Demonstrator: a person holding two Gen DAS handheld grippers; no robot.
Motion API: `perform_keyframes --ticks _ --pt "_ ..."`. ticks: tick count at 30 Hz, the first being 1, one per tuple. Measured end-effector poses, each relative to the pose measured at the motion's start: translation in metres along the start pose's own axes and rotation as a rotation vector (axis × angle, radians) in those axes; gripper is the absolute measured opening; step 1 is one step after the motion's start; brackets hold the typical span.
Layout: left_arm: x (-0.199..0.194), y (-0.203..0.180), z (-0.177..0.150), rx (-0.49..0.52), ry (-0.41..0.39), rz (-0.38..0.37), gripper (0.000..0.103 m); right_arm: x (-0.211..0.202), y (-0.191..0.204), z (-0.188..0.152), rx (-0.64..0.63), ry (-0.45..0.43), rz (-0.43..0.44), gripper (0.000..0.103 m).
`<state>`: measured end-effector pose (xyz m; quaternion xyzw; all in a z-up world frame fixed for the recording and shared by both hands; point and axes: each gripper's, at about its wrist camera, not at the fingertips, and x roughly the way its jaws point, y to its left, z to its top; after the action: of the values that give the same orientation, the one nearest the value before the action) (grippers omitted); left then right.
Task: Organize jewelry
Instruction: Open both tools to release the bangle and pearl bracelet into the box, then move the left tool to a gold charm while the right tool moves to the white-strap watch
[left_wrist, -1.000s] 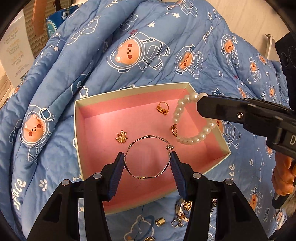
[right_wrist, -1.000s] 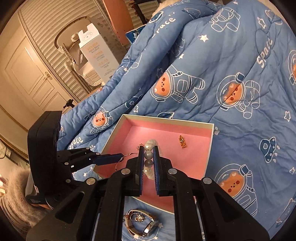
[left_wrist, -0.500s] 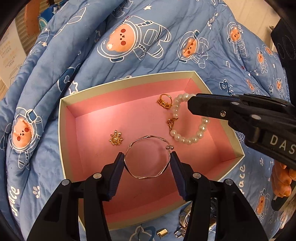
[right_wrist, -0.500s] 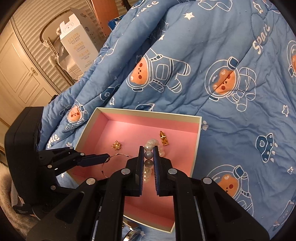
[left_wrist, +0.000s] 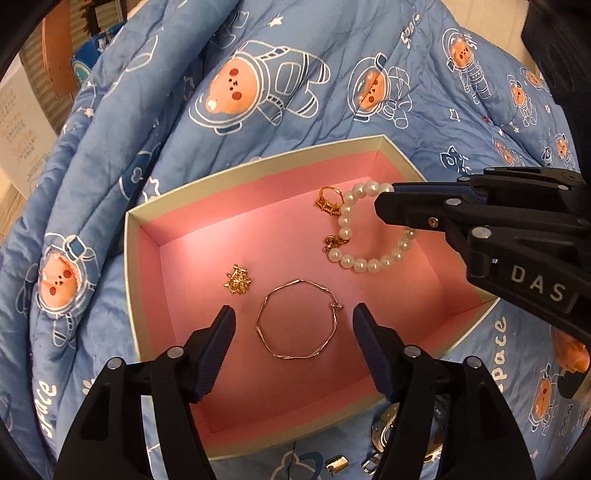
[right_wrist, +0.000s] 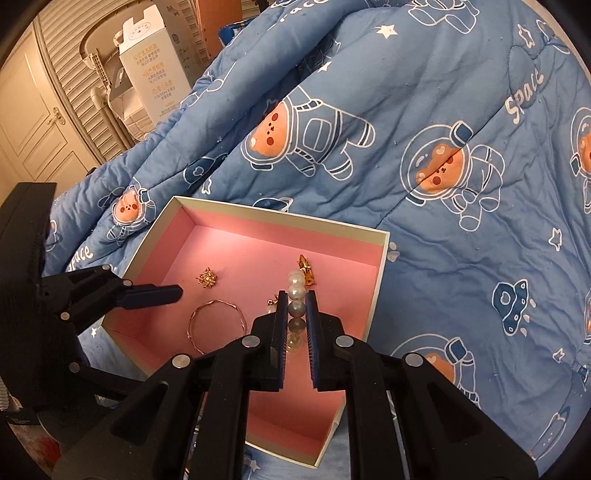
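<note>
On the blue astronaut-print quilt (left_wrist: 258, 122), a pink-lined box (left_wrist: 127, 258) holds the jewelry

Left gripper (left_wrist: 291, 317) hangs over the box with its jaws opening, the thin gold bangle (left_wrist: 297, 325) lying flat on the pink floor between them, touched by neither pad. Right gripper (right_wrist: 296, 314), entering the left wrist view from 3 o'clock, has its jaws closed narrow on the pearl bracelet (left_wrist: 365, 236), whose loop droops to the box floor. A gold ring (left_wrist: 328, 199) sits at the bracelet's 10 o'clock, just beside the beads; a small gold charm (left_wrist: 238, 284) lies at the bangle's 10 o'clock, apart from it
</note>
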<state>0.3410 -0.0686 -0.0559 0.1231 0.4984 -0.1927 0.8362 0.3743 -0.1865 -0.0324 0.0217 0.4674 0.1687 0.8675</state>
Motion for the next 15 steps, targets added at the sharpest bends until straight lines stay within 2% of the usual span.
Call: perform_keyframes --ticks 4,6,7,8,15 --pt "-0.020 -0.001 -0.006 0.034 -0.056 0.014 0.073 -0.002 -0.001 0.000 -0.004 0.001 0.007 0.013" --pt "-0.031 0.002 -0.011 0.026 -0.086 0.010 0.077 -0.003 -0.001 -0.001 -0.006 -0.003 0.010 0.030" --pt "-0.036 0.005 -0.015 0.014 -0.101 0.005 0.081 -0.005 -0.001 -0.001 -0.002 -0.014 0.013 0.045" --pt "-0.041 0.008 -0.020 -0.004 -0.118 0.003 0.084 -0.008 -0.001 -0.002 0.003 -0.031 0.014 0.049" --pt "-0.065 0.025 -0.058 -0.149 -0.208 0.013 0.089 -0.027 0.008 -0.012 0.013 -0.055 0.028 0.049"
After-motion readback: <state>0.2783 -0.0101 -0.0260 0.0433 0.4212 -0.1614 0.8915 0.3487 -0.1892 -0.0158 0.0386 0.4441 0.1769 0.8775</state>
